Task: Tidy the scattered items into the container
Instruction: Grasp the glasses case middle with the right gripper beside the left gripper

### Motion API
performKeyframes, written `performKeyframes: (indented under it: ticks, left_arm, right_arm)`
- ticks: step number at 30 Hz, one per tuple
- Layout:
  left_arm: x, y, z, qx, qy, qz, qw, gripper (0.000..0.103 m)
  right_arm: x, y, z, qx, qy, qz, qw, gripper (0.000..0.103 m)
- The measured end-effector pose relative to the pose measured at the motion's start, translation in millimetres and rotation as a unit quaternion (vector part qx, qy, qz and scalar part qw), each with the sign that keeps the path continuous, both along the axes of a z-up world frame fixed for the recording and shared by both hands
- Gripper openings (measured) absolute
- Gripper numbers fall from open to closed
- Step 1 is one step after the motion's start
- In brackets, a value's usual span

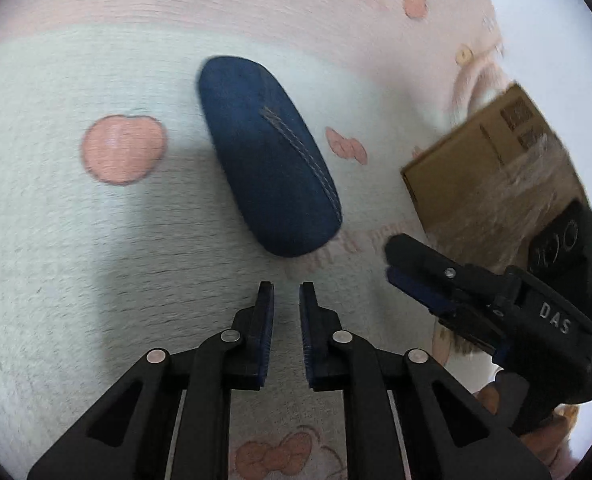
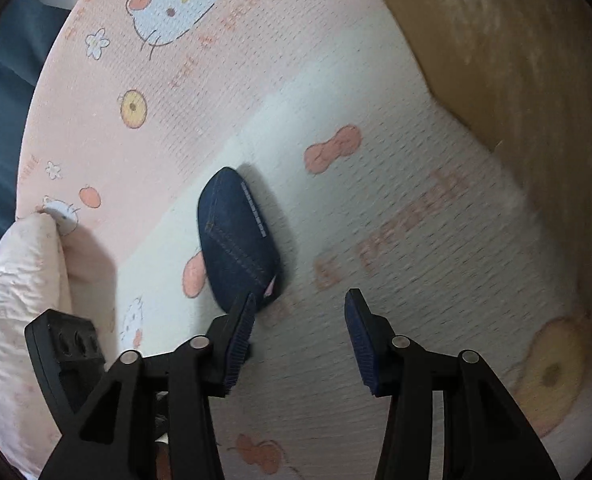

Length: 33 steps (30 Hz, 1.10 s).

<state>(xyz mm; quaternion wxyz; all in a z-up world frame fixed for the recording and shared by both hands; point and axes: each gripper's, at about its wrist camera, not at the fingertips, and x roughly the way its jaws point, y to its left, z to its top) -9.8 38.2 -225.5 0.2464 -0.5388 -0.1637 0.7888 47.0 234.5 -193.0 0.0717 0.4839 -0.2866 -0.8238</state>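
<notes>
Denim-covered glasses case lies on a cartoon-print bed sheet, its long axis running from upper left to lower right in the left wrist view. Left tool hovers short of its near end, jaws nearly together, gripping nothing. Right tool angles down beside it, jaws apart and empty. Cardboard box is cut off at right.

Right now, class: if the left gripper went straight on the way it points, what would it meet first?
Probably the blue denim case lying on the patterned bedsheet, just beyond the left gripper. Nothing sits between its empty jaws, though depth is unclear.
</notes>
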Motion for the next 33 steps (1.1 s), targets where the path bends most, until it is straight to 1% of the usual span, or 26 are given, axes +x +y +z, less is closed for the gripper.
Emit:
performKeyframes:
  ticks: [1, 2, 3, 4, 5, 6, 7, 8, 9, 10, 12, 15, 17, 19, 21, 26, 29, 30, 31, 33]
  left_arm:
    - [-0.4, -4.2, -0.1, 0.004, -0.003, 0.009, 0.9999, 0.026]
    - [-2.0, -8.7, -0.3, 0.005, -0.008, 0.019, 0.9998, 0.031]
    - [-4.9, -14.3, -0.2, 0.011, -0.013, 0.030, 0.9994, 0.040]
    - [-8.7, -20.1, 0.1, 0.025, -0.022, 0.036, 0.9988, 0.042]
    - [-14.4, -26.1, 0.1, 0.046, -0.036, 0.036, 0.9976, 0.042]
    - [-20.7, -31.5, -0.4, 0.070, -0.050, 0.035, 0.9957, 0.042]
    - [-27.2, -34.4, 0.3, 0.084, -0.057, 0.036, 0.9941, 0.042]
    - [-32.9, -39.9, 0.7, 0.098, -0.062, 0.039, 0.9925, 0.042]
    - [-39.5, -47.1, 1.8, 0.113, -0.061, 0.048, 0.9905, 0.046]
    - [-42.6, -50.4, 3.5, 0.122, -0.059, 0.057, 0.9892, 0.051]
    - [-55.3, -60.4, 3.7, 0.132, -0.057, 0.078, 0.9866, 0.054]
    - [-72.3, -56.3, 2.5, 0.135, -0.049, 0.078, 0.9865, 0.056]
    - [-82.2, -53.0, -1.3, 0.131, -0.052, 0.067, 0.9878, 0.057]
    - [-91.2, -54.8, -7.7, 0.144, -0.064, 0.056, 0.9859, 0.057]
    - [-99.3, -59.5, -14.3, 0.155, -0.071, 0.052, 0.9839, 0.057]
    - [-119.5, -53.9, -21.2, 0.171, -0.077, 0.043, 0.9812, 0.056]
    - [-125.4, -52.0, -20.6, 0.171, -0.077, 0.040, 0.9815, 0.056]
    - [-127.2, -52.2, -20.0, 0.173, -0.075, 0.039, 0.9813, 0.055]
    - [-128.1, -52.4, -19.5, 0.173, -0.074, 0.040, 0.9812, 0.050]
    - [-131.7, -53.0, -20.3, 0.171, -0.079, 0.046, 0.9811, 0.044]
  right_arm:
    - [-0.4, -0.6, 1.1, 0.011, 0.000, -0.001, 1.000, 0.046]
    - [-0.9, -2.0, 1.5, 0.018, 0.001, 0.002, 1.000, 0.053]
    - [-1.6, -4.0, 1.6, 0.030, 0.002, 0.008, 1.000, 0.057]
    - [-2.8, -7.6, 2.2, 0.048, 0.004, 0.019, 0.999, 0.064]
    - [-4.1, -12.9, 3.6, 0.070, 0.007, 0.029, 0.997, 0.071]
    - [-4.6, -16.2, 4.7, 0.085, 0.011, 0.039, 0.996, 0.072]
    - [-5.8, -21.5, 6.1, 0.104, 0.018, 0.051, 0.993, 0.074]
    - [-7.5, -27.2, 8.0, 0.121, 0.022, 0.062, 0.990, 0.076]
    - [-9.6, -32.5, 8.9, 0.135, 0.025, 0.074, 0.988, 0.077]
    - [-10.7, -35.8, 8.3, 0.147, 0.027, 0.086, 0.985, 0.077]
    - [-16.0, -43.4, 8.5, 0.161, 0.029, 0.096, 0.982, 0.077]
    - [-24.6, -51.4, 7.8, 0.171, 0.030, 0.106, 0.979, 0.078]
    - [-32.3, -55.2, 6.1, 0.165, 0.027, 0.114, 0.979, 0.078]
    - [-41.7, -58.1, 4.4, 0.148, 0.019, 0.118, 0.982, 0.078]
    - [-47.2, -62.9, 3.9, 0.142, 0.016, 0.126, 0.982, 0.078]
    - [-64.2, -83.2, -3.5, 0.161, 0.012, 0.163, 0.973, 0.078]
    - [-77.3, -95.2, -6.9, 0.172, 0.007, 0.176, 0.969, 0.078]
    - [-81.2, -98.1, -7.9, 0.173, 0.005, 0.181, 0.968, 0.078]
    - [-86.2, -100.6, -8.7, 0.171, 0.004, 0.185, 0.968, 0.078]
    - [-94.2, -102.8, -10.8, 0.154, -0.004, 0.189, 0.970, 0.078]
